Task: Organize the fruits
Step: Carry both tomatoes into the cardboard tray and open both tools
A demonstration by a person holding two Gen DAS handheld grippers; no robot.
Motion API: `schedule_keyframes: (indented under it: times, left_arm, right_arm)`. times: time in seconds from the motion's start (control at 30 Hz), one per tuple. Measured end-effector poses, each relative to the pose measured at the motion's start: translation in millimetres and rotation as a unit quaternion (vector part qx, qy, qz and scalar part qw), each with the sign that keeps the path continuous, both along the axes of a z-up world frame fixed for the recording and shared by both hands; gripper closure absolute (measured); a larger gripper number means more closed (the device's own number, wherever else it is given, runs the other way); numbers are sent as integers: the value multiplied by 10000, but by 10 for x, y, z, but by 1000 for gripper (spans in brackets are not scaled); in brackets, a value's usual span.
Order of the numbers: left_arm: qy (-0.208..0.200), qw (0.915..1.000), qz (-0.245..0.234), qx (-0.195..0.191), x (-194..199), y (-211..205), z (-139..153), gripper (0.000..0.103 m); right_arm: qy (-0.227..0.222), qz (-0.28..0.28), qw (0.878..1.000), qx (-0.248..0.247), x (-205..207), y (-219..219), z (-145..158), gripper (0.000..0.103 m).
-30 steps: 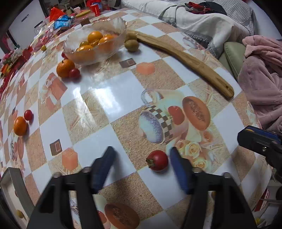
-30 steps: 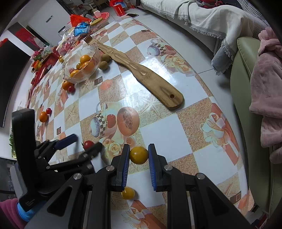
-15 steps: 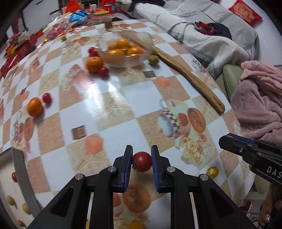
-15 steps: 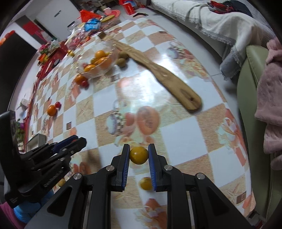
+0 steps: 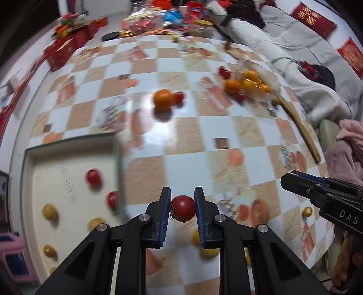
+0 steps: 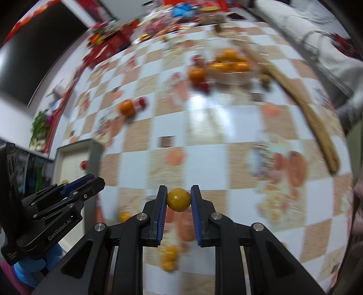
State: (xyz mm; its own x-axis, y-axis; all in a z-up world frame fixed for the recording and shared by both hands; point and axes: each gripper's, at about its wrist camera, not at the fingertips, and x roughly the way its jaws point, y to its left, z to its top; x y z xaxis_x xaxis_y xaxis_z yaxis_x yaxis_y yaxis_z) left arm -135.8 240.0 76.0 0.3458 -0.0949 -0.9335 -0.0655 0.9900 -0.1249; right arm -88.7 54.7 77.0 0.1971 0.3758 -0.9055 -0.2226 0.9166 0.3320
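My left gripper (image 5: 182, 207) is shut on a red cherry tomato (image 5: 182, 208) and holds it above the checked tablecloth, just right of a white tray (image 5: 68, 158) that holds red and yellow small fruits. My right gripper (image 6: 178, 199) is shut on a yellow cherry tomato (image 6: 178, 200) above the table. The left gripper also shows in the right wrist view (image 6: 77, 183), near the tray (image 6: 68, 156). An orange (image 5: 163, 99) with a red tomato beside it lies mid-table. A glass bowl of oranges (image 5: 251, 86) stands at the far right.
A long wooden board (image 5: 301, 131) lies along the right edge, near a sofa with blankets (image 5: 295, 45). Small yellow fruits (image 6: 169, 258) lie on the table under the grippers. Red boxes and snack packets (image 5: 158, 20) crowd the far end. Both views are motion-blurred.
Both grippers have swung left with their tomatoes held. The white tray has come into full view at the left, and the bowl has shifted to the far right.
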Motion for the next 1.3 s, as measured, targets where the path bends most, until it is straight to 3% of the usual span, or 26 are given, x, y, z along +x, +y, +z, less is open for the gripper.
schedule_keyframes:
  times: [0.3,0.7,1.3]
  left_arm:
    - [139,9947,1004,165,-352,898,-19,80]
    - [387,9873,1536,149,-760,1430,-243,80]
    - [539,9920,1069,393,-995,1221,-515,79]
  right_arm:
    - [29,938,9955,82,-72,963,57,80]
    - [216,1635,9861,196,-79,1833,8,80]
    - [142,2568,9662,-189,101,2966,-448,79]
